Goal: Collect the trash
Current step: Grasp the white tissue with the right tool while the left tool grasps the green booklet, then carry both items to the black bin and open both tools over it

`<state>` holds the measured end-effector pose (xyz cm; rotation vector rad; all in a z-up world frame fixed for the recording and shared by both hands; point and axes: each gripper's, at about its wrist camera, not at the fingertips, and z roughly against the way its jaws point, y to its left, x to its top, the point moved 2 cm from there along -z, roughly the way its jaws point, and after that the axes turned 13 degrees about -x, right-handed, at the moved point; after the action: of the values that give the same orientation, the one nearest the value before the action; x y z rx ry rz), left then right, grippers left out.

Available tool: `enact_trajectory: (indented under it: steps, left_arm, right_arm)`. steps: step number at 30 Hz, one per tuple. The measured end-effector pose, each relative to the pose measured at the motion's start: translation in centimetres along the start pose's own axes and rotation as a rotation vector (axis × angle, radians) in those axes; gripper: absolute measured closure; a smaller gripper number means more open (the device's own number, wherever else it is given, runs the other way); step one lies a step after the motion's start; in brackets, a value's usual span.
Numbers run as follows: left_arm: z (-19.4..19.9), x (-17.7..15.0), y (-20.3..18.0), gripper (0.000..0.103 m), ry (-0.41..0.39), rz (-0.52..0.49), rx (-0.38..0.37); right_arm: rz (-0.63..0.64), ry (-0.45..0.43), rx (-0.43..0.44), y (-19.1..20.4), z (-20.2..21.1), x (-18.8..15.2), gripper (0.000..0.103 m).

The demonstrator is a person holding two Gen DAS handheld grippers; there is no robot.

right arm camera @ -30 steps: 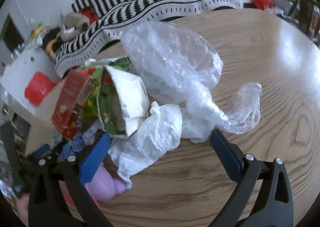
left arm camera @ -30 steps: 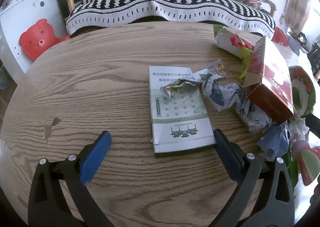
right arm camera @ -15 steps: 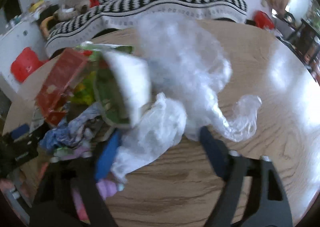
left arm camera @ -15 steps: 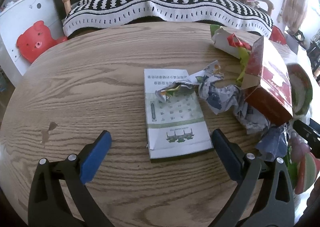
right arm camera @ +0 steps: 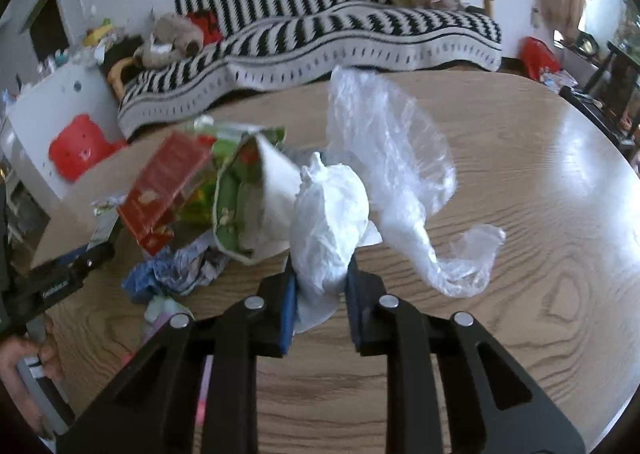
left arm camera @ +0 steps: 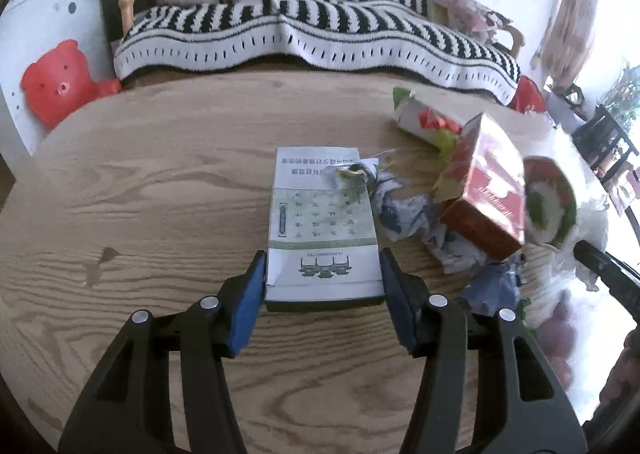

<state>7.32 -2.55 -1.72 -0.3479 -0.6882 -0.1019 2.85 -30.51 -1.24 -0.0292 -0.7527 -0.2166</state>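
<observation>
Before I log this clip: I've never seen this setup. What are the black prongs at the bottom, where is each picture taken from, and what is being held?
There is no robot here. A person carries a two-finger tool in each hand, with a wide-angle camera on each looking forward along its fingers; the prongs are those fingers.

In the left wrist view, the left hand-held gripper is shut on a flat white and green box lying on the wooden table. Beside it lies a trash pile: a red carton and crumpled paper.

In the right wrist view, the right hand-held gripper is shut on a crumpled white bag. A clear plastic bag lies just behind it on the table, next to the same pile.
</observation>
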Motion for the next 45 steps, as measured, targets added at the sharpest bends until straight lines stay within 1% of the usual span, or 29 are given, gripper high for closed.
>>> enact_trajectory:
  steps: [3,6,8,11,18,26,36,39,41,42,43,45]
  left_arm:
    - [1.4,0.0,-0.8,0.048,-0.024,-0.011,-0.001]
    - [3.5,0.0,-1.4,0.048,-0.079,-0.032,0.02]
    - [4.4,-0.1,-1.5,0.048,-0.091,-0.029,0.017]
    - [5.4,-0.5,-1.6,0.048,-0.09,-0.02,0.001]
    - [6.3,-0.9,-1.6,0.048,-0.088,-0.011,-0.002]
    - [6.6,-1.2,-1.3,0.048,-0.078,-0.002,-0.013]
    - [6.3,-0.7,-1.2,0.048,-0.066,-0.013,-0.017]
    - [7.0,-0.9,-2.0,0.048,-0.086,-0.013,-0.043]
    - [7.9,-1.4,-3.4,0.048,-0.109,0.006,-0.088]
    - [8.5,-1.9,-4.8,0.048,-0.122,0.017,-0.132]
    - [8.8,-2.3,-6.0,0.048,-0.115,0.006,-0.158]
    - [9.7,-3.5,-9.5,0.048,-0.101,-0.061,-0.195]
  right_arm:
    - [-0.027,-0.033,0.002,-0.6,1.2,0.5,0.081]
    - [-0.04,-0.071,0.006,-0.9,2.6,0.7,0.081]
    - [-0.04,-0.068,0.013,-0.8,3.0,0.7,0.081]
    - [-0.037,-0.062,0.024,-0.6,3.6,0.7,0.081]
    - [-0.016,-0.067,0.018,0.0,4.5,0.5,0.081]
    - [-0.012,-0.051,0.003,0.1,3.9,0.6,0.081]
    - [-0.01,-0.031,0.024,0.2,3.3,0.4,0.081]
    - [-0.051,-0.044,0.068,-0.3,3.8,0.7,0.081]
    - [-0.101,-0.068,0.093,-1.3,5.0,0.7,0.081]
    - [-0.132,-0.094,0.112,-2.3,6.5,0.5,0.081]
    - [-0.153,-0.125,0.126,-3.3,8.2,0.2,0.081]
    - [-0.166,-0.178,0.137,-5.5,11.6,-0.6,0.081]
